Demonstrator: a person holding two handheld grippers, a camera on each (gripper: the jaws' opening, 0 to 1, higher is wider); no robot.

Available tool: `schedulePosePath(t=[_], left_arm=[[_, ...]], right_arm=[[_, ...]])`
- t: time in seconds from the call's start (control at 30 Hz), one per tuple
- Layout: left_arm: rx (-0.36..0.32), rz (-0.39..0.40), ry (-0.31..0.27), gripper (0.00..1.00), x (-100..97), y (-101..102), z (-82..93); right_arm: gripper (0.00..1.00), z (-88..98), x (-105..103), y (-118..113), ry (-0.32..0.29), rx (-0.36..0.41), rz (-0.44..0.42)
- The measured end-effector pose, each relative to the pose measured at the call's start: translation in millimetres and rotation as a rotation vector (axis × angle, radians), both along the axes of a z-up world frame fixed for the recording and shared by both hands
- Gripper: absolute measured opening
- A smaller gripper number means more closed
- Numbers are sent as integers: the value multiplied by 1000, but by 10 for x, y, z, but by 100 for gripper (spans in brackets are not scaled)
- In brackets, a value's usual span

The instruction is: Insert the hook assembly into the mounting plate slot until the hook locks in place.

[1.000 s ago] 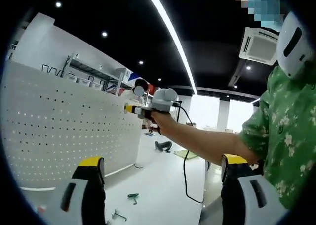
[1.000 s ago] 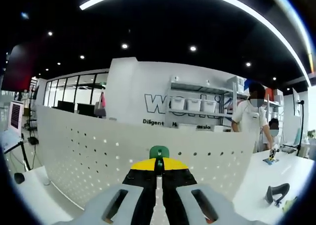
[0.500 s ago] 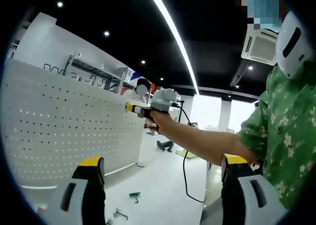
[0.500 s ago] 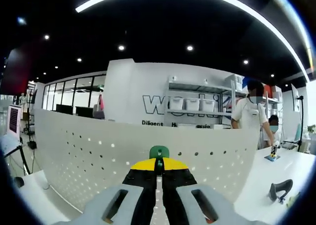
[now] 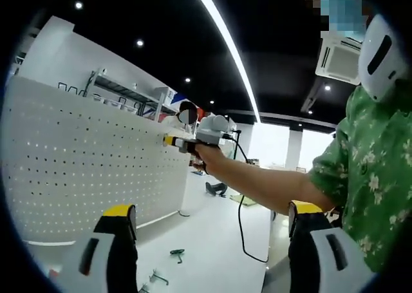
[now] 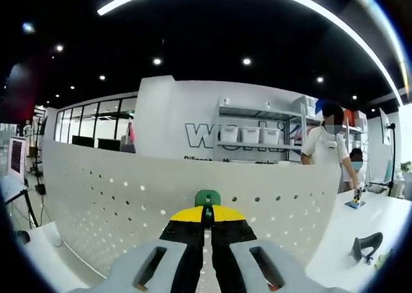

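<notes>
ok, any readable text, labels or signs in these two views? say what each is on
"wor": large dark outlined letters on the white back wall in the right gripper view, cut off by the metal shelf rack.
Smaller dark line beneath those letters: hidden in part by the white perforated pegboard, unreadable.
Left gripper view: no readable text.

A big board with holes stands on the counter, and the hand-held grippers are in front of it.

In the left gripper view, the board point(image 5: 90, 158) stands on the left part of the counter point(image 5: 212, 241). Two small hooks point(image 5: 176, 254) lie on the counter near its foot. The right hand-held gripper point(image 5: 168, 141) reaches in from the right and meets the board's top edge. In the right gripper view, the right hand-held gripper point(image 6: 207, 213) holds a hook point(image 6: 207, 198) against the board point(image 6: 116, 206). Shelves point(image 6: 257, 135) stand behind the board. A person point(image 6: 328, 151) stands at its right end. A dark curved thing point(image 6: 364, 246) lies on the counter point(image 6: 347, 235) at the right.
</notes>
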State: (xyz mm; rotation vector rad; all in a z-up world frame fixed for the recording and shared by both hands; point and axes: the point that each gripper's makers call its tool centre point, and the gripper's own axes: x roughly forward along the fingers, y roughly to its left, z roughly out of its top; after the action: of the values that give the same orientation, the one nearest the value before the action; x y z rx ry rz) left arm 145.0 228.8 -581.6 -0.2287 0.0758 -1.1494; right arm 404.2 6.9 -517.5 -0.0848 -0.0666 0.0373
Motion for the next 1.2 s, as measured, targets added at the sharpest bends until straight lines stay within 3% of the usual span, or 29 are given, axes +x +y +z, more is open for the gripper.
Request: schedulePosePath(t=[1.2], left_arm=[[5,9,-1,95,44,52,-27]], right_arm=[[1,-44,93,-27,1,-1,-3]])
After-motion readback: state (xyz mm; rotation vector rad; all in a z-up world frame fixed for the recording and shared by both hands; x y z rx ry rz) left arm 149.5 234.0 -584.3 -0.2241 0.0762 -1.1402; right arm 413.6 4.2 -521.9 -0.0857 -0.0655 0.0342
